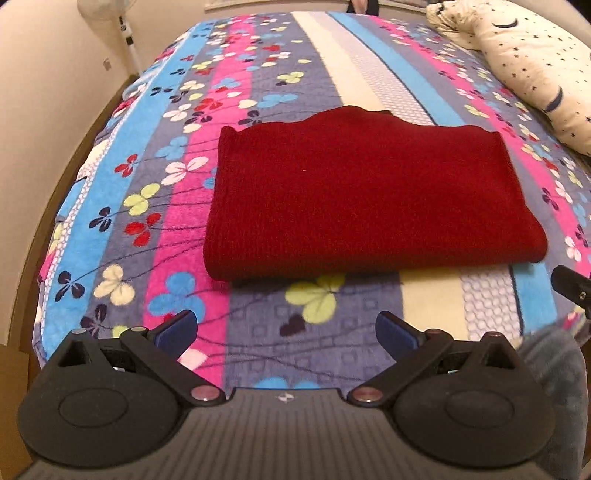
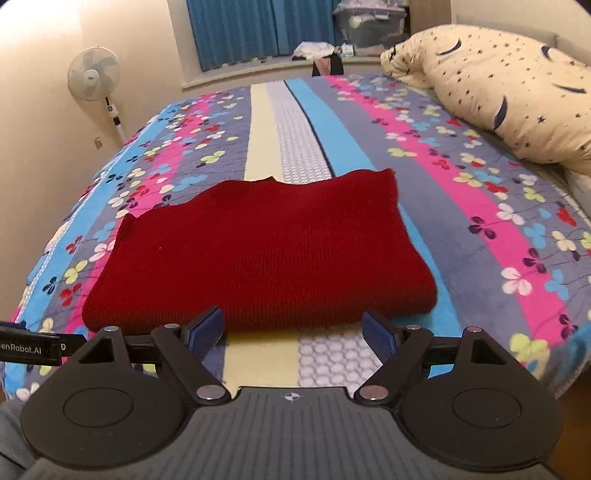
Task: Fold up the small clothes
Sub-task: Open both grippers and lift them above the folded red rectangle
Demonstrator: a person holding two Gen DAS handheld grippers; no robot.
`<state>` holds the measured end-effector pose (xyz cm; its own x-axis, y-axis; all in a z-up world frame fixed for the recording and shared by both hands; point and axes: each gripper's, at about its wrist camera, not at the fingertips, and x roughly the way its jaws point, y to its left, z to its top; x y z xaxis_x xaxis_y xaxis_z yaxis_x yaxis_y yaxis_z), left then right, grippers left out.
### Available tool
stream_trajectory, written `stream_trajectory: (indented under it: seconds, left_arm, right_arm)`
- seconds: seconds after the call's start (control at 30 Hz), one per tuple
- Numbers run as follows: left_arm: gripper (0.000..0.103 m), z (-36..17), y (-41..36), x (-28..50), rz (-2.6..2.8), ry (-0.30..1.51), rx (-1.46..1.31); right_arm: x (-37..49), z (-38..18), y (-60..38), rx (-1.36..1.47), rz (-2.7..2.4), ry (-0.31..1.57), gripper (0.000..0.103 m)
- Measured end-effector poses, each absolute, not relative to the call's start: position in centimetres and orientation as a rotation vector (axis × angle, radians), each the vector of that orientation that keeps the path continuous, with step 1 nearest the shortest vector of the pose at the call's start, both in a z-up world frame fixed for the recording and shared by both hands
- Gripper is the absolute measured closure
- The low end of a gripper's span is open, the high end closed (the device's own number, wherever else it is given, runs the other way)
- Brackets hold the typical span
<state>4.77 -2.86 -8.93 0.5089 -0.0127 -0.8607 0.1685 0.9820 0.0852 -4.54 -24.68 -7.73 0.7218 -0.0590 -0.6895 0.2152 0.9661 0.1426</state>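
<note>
Left wrist view shows the red sweater (image 1: 365, 192) lying on the striped flower-print blanket (image 1: 258, 74) as a tidy, thick rectangle with a rounded fold along its near edge, so the folding looks all but finished; whether another fold or only a little squaring-up is wanted is a matter of judgement, since the far edge is slightly wavy and a bit uneven. The left gripper (image 1: 286, 328) hangs short of the near edge with its blue pads spread wide and nothing between them. In the right wrist view the right gripper (image 2: 291, 328) sits just in front of the same folded edge, its jaws also spread apart and empty, the pad tips close to the knit but whether they touch it cannot be told. No other small clothes wait on the bed that these pictures show. A star-and-moon pillow (image 2: 498, 88) lies well apart at the head of the bed, and a standing fan (image 2: 94, 74) is by the wall. As for containers, a lidded storage box (image 2: 369, 26) stands on the window ledge by the blue curtain (image 2: 251, 29); its contents are too blurred to name.
</note>
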Motion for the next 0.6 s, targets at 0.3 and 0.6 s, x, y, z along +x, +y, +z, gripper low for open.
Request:
stream_trajectory:
  seconds: [0.3,0.6]
  left_arm:
    - [0.000,-7.8,-3.4,2.6,-0.132,1.007,0.156]
    - [0.000,-7.2,-3.1,2.2,-0.134,0.999,0.154]
  right_arm:
    - [-7.6,-7.0,-24.6,0.223,-0.160,0.715,0.019]
    - [-7.7,-6.4,-24.9,0.245,-0.165,0.701,0.019]
